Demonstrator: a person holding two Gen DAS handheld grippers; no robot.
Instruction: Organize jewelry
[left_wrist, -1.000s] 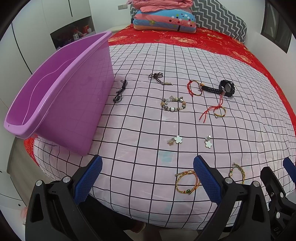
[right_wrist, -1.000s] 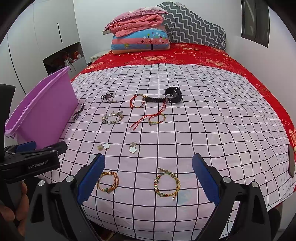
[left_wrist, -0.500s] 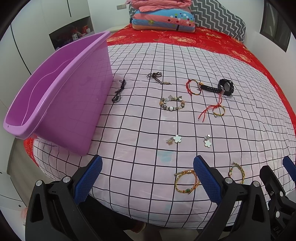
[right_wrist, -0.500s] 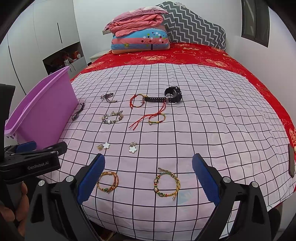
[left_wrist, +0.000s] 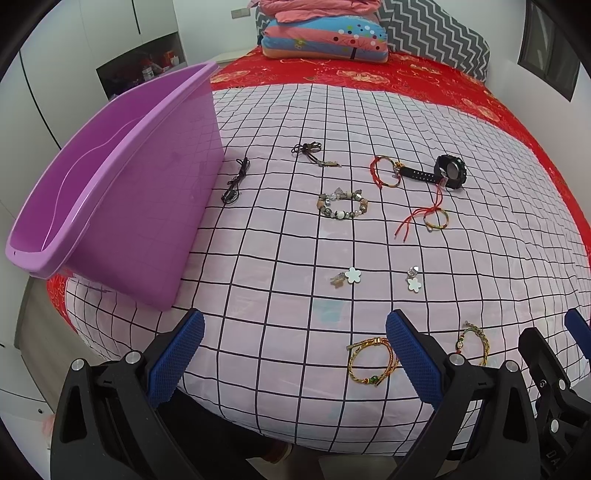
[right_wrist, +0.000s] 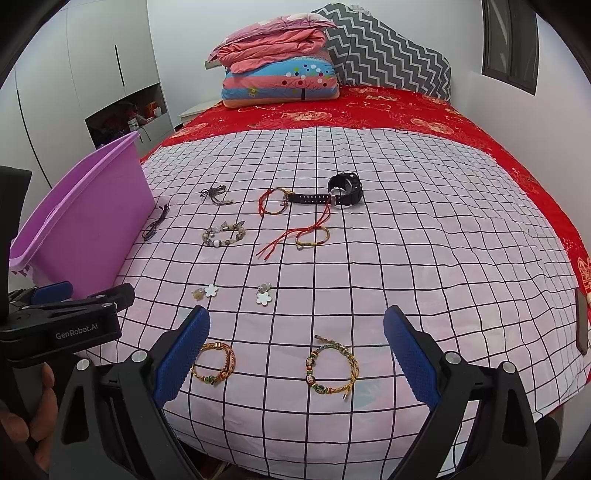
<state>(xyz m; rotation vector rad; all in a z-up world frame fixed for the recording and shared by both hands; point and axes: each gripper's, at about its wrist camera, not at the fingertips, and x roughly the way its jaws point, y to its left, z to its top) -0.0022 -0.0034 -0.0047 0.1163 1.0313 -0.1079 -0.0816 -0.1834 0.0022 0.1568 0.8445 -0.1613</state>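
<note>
Jewelry lies spread on a checked pink sheet (left_wrist: 295, 251). A black watch (left_wrist: 448, 171), a red cord bracelet (left_wrist: 384, 170), a bead bracelet (left_wrist: 342, 204), two flower earrings (left_wrist: 352, 275) and black cords (left_wrist: 234, 181) lie farther off. A gold braided bracelet (left_wrist: 371, 360) lies beside my left gripper (left_wrist: 293, 345), which is open and empty. A multicolour bracelet (right_wrist: 332, 367) lies between the fingers of my open, empty right gripper (right_wrist: 295, 349). A purple bin (left_wrist: 110, 184) stands at the left, empty as far as I see.
Folded quilts and pillows (right_wrist: 280, 74) are stacked at the head of the red bed (right_wrist: 369, 110). A wardrobe (right_wrist: 92, 74) stands left of the bed. The bed's front edge is just below both grippers. The left gripper also shows in the right wrist view (right_wrist: 66, 317).
The left wrist view has shifted slightly, so the jewelry sits a little lower in frame. The right gripper has not moved. Both stay open.
</note>
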